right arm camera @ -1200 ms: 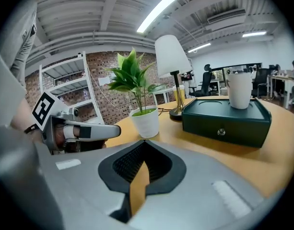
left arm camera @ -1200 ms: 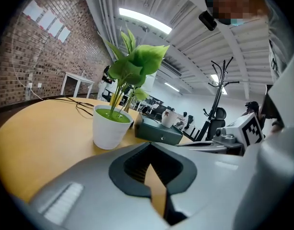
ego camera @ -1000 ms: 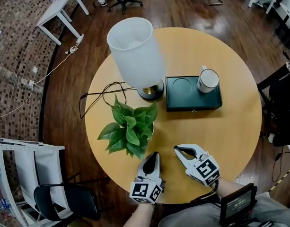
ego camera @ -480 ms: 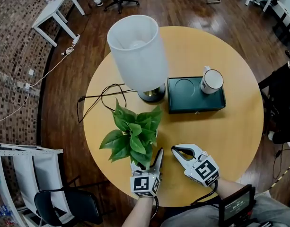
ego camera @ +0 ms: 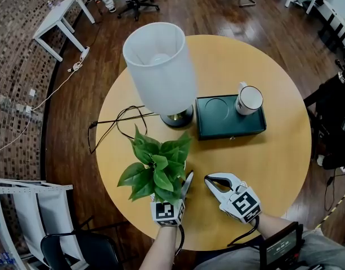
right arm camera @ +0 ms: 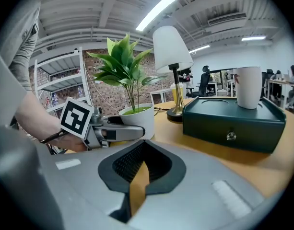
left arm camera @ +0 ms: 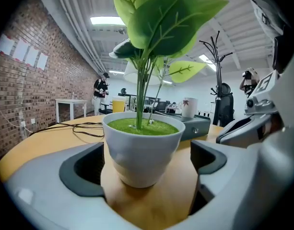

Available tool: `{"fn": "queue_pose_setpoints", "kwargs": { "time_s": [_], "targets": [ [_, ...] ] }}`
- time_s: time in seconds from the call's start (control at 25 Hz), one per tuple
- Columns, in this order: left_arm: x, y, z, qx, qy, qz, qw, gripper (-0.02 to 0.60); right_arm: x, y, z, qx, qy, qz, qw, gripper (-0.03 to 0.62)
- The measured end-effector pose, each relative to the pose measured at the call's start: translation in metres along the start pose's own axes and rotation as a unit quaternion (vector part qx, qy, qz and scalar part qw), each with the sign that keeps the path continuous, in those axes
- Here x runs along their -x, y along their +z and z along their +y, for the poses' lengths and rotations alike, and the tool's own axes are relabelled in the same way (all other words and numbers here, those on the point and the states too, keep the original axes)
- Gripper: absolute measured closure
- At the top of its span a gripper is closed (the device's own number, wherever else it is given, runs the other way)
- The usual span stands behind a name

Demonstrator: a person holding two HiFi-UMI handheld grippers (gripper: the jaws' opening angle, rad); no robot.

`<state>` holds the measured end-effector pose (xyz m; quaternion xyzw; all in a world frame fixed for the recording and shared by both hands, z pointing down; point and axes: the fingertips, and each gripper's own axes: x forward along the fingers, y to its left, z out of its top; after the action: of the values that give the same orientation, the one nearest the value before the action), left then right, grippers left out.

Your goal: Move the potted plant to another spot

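Your left claw (ego camera: 178,187) has just been opening and stands wide, jaws on either side of the potted plant (ego camera: 158,167) without pressing its white pot. The plant sits at the near side of the worktop (ego camera: 273,151), in front of the lamp (ego camera: 160,66). Your right claw (ego camera: 213,180) is closed and empty. In the head view, leaves hide the pot. The mug (ego camera: 249,99) bears a reddish mark, perhaps a leaf, too small to read.

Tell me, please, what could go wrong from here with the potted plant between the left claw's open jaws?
The left claw has just been opening its jaws, the pot between them untouched. The pot tapers downward, so a low grip may slip or tip it. The lamp and its cord lie close behind; carrying the leaves that way could snag them.
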<state>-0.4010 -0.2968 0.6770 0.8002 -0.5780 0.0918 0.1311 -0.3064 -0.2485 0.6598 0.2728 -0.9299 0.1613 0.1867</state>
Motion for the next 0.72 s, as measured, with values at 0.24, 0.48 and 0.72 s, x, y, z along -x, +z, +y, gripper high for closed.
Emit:
{"fn": "queue_pose_setpoints", "kwargs": {
  "time_s": [0.24, 0.48, 0.72],
  "targets": [
    [-0.010, 0.012, -0.001, -0.025, -0.030, -0.012, 0.9992, 0.020, -0.001, -0.002, 0.001, 0.001, -0.004, 0.005, 1.000, 0.586],
    [-0.015, 0.009, 0.003, -0.023, -0.038, -0.009, 0.9990, 0.066, -0.005, -0.004, -0.002, 0.005, -0.007, 0.007, 1.000, 0.588],
    [-0.013, 0.020, 0.001, -0.033, -0.046, -0.011, 0.9983, 0.072, -0.006, -0.001, 0.000, 0.010, -0.009, 0.009, 1.000, 0.587]
  ]
}}
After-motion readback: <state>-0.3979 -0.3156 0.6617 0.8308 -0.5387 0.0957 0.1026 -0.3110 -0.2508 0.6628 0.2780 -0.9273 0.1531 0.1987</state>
